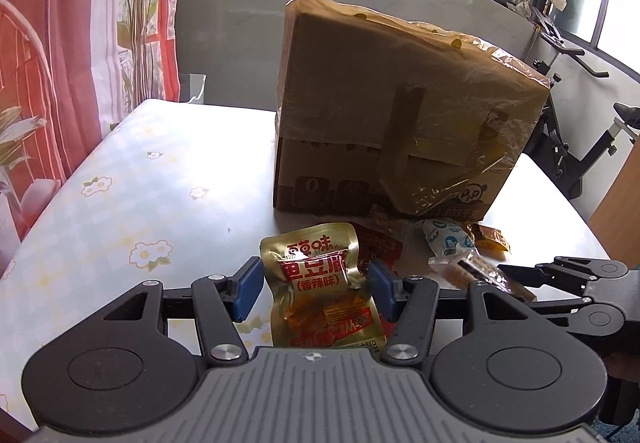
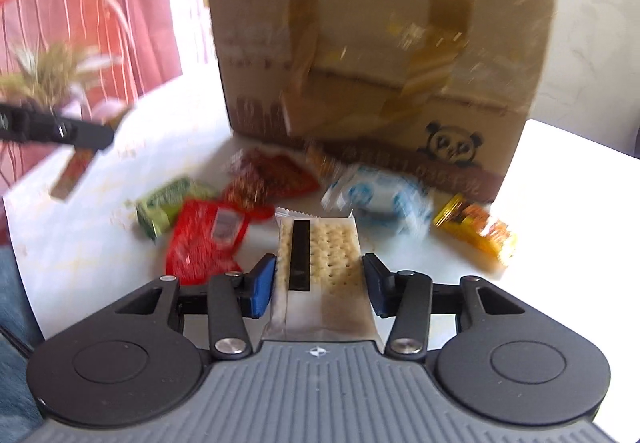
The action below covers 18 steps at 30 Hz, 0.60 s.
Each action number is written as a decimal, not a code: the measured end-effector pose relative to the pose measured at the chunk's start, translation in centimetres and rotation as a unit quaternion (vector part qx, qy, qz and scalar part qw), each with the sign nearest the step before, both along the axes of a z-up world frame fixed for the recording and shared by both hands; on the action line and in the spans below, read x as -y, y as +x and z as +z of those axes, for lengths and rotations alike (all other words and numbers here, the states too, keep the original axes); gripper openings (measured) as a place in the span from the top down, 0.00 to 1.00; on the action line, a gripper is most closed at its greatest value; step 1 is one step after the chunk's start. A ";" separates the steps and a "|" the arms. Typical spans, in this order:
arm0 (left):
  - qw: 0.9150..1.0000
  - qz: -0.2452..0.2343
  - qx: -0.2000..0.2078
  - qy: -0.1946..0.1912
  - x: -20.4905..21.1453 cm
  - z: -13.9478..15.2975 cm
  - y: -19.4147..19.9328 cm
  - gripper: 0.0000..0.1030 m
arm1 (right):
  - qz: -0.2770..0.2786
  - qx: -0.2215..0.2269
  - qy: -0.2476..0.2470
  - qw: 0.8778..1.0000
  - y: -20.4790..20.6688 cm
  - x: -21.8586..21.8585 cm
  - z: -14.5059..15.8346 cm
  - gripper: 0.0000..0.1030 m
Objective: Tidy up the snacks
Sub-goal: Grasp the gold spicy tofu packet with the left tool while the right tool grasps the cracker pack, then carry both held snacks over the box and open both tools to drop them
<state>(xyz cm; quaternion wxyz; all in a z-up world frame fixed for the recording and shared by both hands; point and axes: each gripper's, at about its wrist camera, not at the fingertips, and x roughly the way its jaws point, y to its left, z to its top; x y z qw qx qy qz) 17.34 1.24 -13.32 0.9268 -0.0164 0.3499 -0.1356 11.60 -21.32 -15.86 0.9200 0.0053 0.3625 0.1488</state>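
Observation:
My left gripper (image 1: 314, 289) is shut on a gold snack pouch with red print (image 1: 320, 283), held above the table. My right gripper (image 2: 319, 283) is shut on a clear cracker pack (image 2: 320, 255), held above the table; the right wrist view is blurred. The cardboard box (image 1: 400, 111) stands behind the snacks, also in the right wrist view (image 2: 380, 55). On the table lie a red packet (image 2: 208, 239), a green packet (image 2: 168, 203), a dark red packet (image 2: 268, 179), a blue-white packet (image 2: 380, 199) and an orange-yellow packet (image 2: 476, 227).
The table (image 1: 120, 203) has a flower-print cloth. A red-patterned curtain (image 1: 60, 43) hangs at left. An exercise bike (image 1: 568, 131) stands at right behind the table. The right gripper's arm (image 1: 580, 283) shows at right in the left wrist view.

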 end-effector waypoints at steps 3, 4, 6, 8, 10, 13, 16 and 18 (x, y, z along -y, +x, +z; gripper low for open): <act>1.000 -0.003 0.005 -0.002 0.2 0.4 0.0 0.41 | -0.009 0.015 0.014 1.000 -0.4 0.8 1.3 0.53; 1.000 -0.004 0.007 -0.002 0.3 0.5 0.0 0.41 | -0.012 0.020 0.018 1.000 -0.5 1.0 1.7 0.53; 1.000 -0.009 0.012 -0.003 0.4 0.9 0.1 0.41 | -0.019 0.029 0.027 0.999 -0.8 1.5 2.5 0.53; 1.000 -0.016 0.020 -0.002 0.7 1.5 0.4 0.41 | -0.026 0.042 0.036 0.998 -1.0 2.1 3.4 0.53; 0.999 -0.023 0.031 -0.001 0.8 2.2 0.7 0.41 | -0.033 0.056 0.043 0.997 -1.1 2.7 4.4 0.53; 0.998 -0.028 0.048 -0.005 1.0 3.7 1.4 0.41 | -0.040 0.081 0.046 0.995 -0.8 3.4 6.0 0.53; 0.996 -0.035 0.078 -0.007 1.4 5.7 2.1 0.41 | -0.048 0.110 0.052 0.991 -0.5 4.1 8.0 0.53; 0.995 -0.044 0.093 -0.010 1.9 7.0 2.7 0.41 | -0.052 0.132 0.055 0.988 -0.3 4.5 9.5 0.53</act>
